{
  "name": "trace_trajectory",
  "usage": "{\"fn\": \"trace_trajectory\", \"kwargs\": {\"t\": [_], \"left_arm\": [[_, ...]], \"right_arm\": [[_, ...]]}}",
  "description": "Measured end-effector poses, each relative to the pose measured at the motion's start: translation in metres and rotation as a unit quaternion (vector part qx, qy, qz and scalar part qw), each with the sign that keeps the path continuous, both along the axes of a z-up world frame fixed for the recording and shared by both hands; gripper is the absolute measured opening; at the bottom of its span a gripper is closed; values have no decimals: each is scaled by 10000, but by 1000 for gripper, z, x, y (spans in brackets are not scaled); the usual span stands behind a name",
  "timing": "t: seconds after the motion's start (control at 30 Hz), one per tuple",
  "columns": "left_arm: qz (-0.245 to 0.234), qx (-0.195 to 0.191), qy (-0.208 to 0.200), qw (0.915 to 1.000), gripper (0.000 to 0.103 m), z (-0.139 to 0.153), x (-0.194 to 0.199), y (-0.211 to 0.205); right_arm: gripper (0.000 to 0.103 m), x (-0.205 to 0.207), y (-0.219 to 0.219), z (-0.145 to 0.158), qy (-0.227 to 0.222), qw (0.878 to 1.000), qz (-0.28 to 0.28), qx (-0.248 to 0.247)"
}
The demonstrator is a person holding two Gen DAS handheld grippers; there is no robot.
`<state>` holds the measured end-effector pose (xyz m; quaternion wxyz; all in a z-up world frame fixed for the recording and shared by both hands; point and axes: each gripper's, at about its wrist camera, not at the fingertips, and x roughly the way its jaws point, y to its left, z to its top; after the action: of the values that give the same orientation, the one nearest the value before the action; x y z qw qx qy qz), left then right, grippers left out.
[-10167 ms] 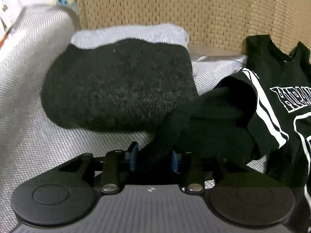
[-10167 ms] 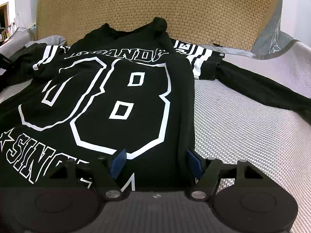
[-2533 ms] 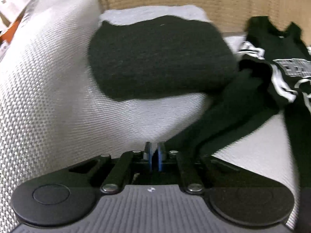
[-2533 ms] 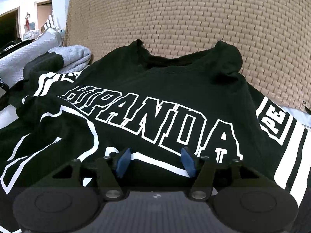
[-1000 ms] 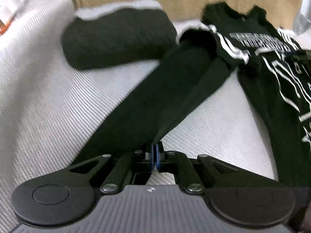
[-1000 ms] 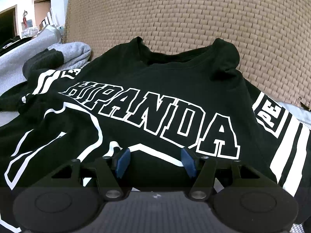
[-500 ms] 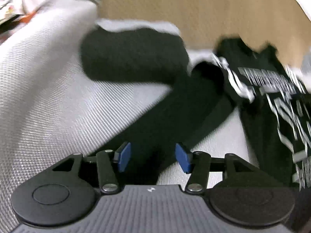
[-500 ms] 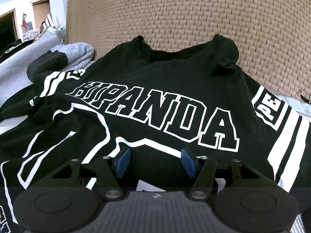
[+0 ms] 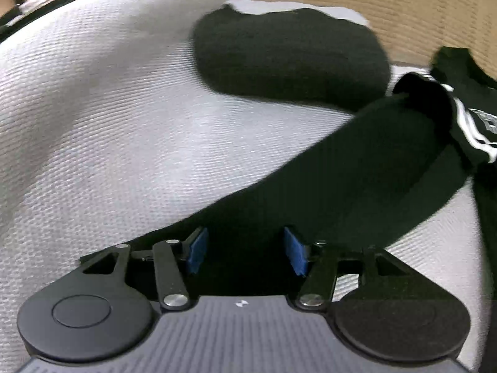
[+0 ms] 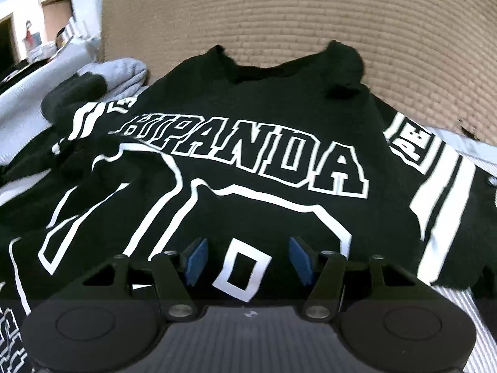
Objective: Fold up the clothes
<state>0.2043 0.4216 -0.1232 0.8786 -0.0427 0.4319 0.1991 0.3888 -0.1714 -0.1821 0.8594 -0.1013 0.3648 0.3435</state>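
Nearest the left wrist camera, the left gripper (image 9: 245, 250) has its jaws spread, having just been opening; the blue pads (image 9: 197, 250) stand apart on either side of the black sleeve (image 9: 310, 186) and do not press on it. The sleeve lies flat across the pale woven cushion (image 9: 108, 124) and runs away up and to the right, where it joins the striped shoulder of the black jersey (image 9: 472, 118). Beyond the sleeve, a folded dark garment (image 9: 289, 52) rests on the cushion with a light grey layer showing at its far edge, and a tan woven backrest (image 9: 403, 6) rises behind it. In the right wrist view, the right gripper (image 10: 247, 261) hangs just over the front of the jersey (image 10: 279, 108) with its jaws spread and nothing pinched between them; a white rectangle of the printed number shows in the gap. Farther on, the outlined lettering crosses the chest, then the neckline lies against the backrest (image 10: 310, 15). The striped right sleeve (image 10: 435, 186) spreads out to the right, and the folded dark and grey pile (image 10: 93, 87) sits to the left of the jersey.
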Motion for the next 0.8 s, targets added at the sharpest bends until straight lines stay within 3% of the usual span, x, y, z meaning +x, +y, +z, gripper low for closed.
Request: {"fn": "trace_trajectory", "kwargs": {"t": [0.27,0.4,0.47,0.53,0.7,0.8], "left_arm": [[473,12,-154,9988,59,-4,-47,12],[714,287,-303,9966,52,8,-55,-2],[212,390,-662,9968,54,17,-58,-27],[-240,381,-766,9960,54,21,-53,-55],[-1122,-342,-994,9881,57,19,-34,-120],[-1669,-477,-966,9801,57,11,-25,-158]], "right_arm": [[62,-17,-6,4,113,9996,-235,-58],[62,-29,-12,9,57,9993,-356,-9],[62,-36,-19,13,33,9986,-531,81],[62,-42,-26,17,-22,9976,-682,95],[62,-60,-53,27,-19,9925,-1189,286],[62,-74,-70,30,-40,9890,-1447,293]]}}
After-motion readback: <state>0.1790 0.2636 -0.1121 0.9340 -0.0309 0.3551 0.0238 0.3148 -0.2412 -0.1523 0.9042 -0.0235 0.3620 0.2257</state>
